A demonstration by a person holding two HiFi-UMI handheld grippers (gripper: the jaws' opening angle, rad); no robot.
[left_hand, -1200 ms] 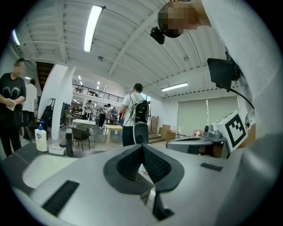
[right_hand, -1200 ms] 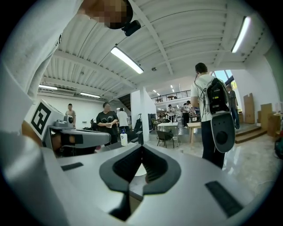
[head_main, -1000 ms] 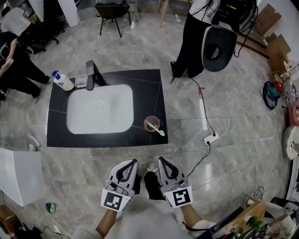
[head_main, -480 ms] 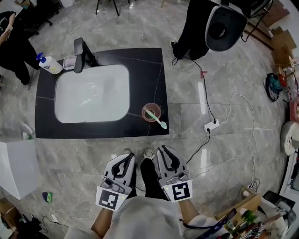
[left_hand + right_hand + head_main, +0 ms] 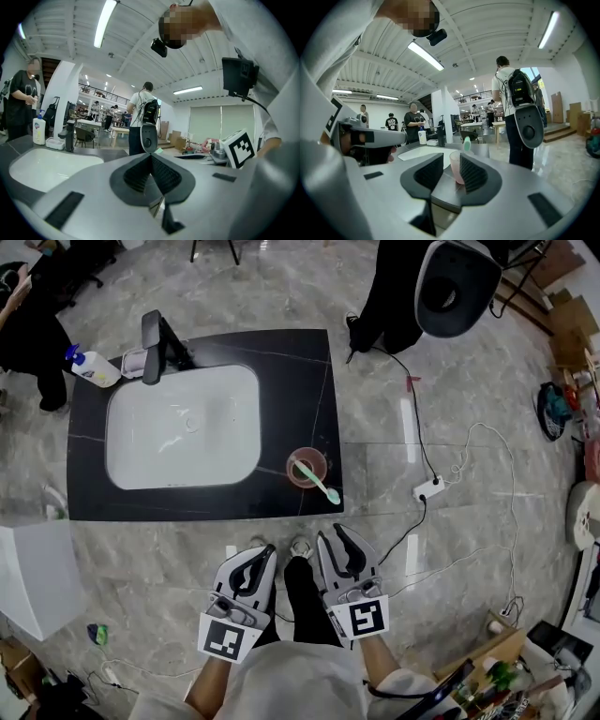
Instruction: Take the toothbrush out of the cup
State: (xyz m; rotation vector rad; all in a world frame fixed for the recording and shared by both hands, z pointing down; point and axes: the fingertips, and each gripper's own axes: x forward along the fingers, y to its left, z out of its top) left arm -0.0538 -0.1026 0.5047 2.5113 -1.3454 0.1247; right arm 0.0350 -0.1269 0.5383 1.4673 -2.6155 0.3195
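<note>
A pink cup [image 5: 307, 468] stands at the front right corner of the black counter [image 5: 309, 371]. A green toothbrush [image 5: 320, 485] leans out of it toward me. Both grippers hang side by side in front of the counter, short of its edge. My left gripper [image 5: 265, 551] is shut and empty, its ribbed pads [image 5: 161, 173] meeting. The jaws of my right gripper [image 5: 332, 534] are opening with nothing between them. The right gripper view looks through that gap [image 5: 451, 164] at the cup [image 5: 456, 168] beyond and the toothbrush head [image 5: 467, 143] above it.
A white sink basin [image 5: 183, 427] fills the counter's middle, with a black faucet [image 5: 153, 343] and a soap bottle [image 5: 92, 368] at its back left. A person [image 5: 389, 296] stands behind the counter's right corner. A power strip [image 5: 427, 489] and cables lie on the floor to the right.
The right gripper's jaws, shut a second ago, now stand apart. The left gripper stays shut. Both grippers keep their places side by side in front of the counter.
</note>
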